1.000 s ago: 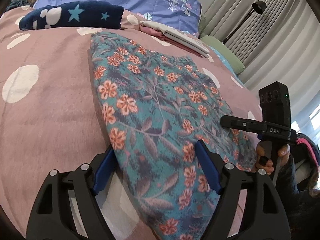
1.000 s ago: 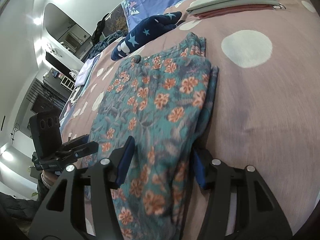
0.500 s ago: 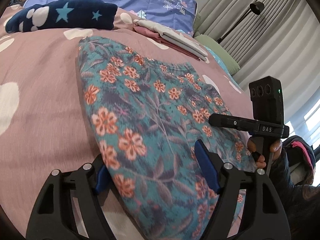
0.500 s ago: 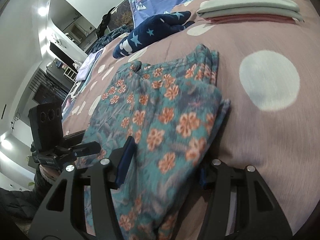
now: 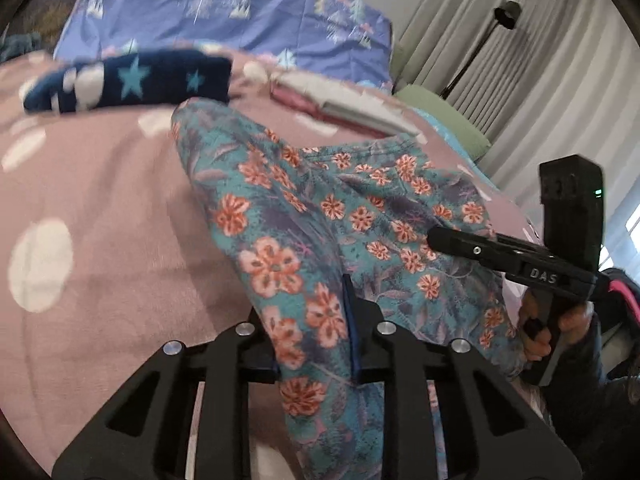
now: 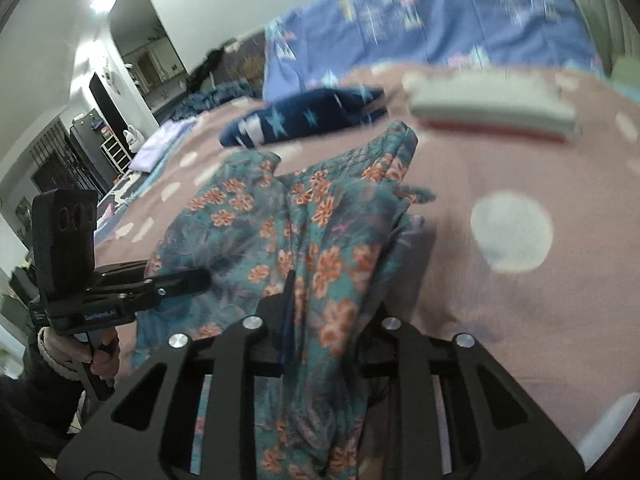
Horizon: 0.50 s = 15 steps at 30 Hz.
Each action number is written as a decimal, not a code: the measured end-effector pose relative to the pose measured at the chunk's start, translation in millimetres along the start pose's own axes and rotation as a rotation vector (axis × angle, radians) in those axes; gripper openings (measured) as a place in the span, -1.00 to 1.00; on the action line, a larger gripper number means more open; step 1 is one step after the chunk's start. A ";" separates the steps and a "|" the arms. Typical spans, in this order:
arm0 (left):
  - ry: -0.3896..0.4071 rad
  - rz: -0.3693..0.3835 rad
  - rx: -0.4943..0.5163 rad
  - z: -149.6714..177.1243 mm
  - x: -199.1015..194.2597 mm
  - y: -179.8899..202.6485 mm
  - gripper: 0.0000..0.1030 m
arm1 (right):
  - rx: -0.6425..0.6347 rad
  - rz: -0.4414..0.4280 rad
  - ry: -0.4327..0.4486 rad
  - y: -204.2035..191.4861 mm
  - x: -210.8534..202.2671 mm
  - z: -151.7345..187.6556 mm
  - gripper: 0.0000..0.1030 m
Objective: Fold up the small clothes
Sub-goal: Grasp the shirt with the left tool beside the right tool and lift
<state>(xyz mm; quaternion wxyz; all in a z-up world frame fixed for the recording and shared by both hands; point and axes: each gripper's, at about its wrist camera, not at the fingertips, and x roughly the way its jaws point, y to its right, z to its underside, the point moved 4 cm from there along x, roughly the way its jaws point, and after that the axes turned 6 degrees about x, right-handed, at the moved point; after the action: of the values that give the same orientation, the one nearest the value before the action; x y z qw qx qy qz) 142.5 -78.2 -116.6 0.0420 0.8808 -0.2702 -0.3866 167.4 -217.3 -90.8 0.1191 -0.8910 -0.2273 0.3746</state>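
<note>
A teal garment with orange flowers [image 5: 304, 216] lies partly folded on the pink spotted bedspread [image 5: 100, 200]. My left gripper [image 5: 312, 344] is shut on its near left edge, the cloth bunched between the blue pads and lifted. My right gripper [image 6: 328, 312] is shut on the near right edge of the same garment [image 6: 256, 220], also raised. Each gripper shows in the other's view: the right gripper [image 5: 440, 236] and the left gripper [image 6: 200, 276].
A folded navy star-print garment [image 5: 132, 80] and a folded white and pink pile [image 5: 340, 108] lie further back on the bed. A blue patterned pillow [image 5: 240, 12] stands behind. Curtains and a floor lamp [image 5: 504, 12] are at the right.
Both grippers have closed on the near edge of the floral garment and lifted it. The cloth now bunches and rises from the bed. The views are blurred by motion.
</note>
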 end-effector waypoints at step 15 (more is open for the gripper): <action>0.228 -0.038 0.257 -54.2 -81.8 101.3 -0.55 | -0.221 0.142 0.383 -60.1 -147.8 -14.3 -0.58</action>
<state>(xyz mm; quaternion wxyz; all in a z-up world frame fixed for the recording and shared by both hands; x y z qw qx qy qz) 90.3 -130.0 3.6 -0.0479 0.9219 -0.2944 -0.2474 67.7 -238.8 32.7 0.0353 -0.9672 -0.1767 0.1788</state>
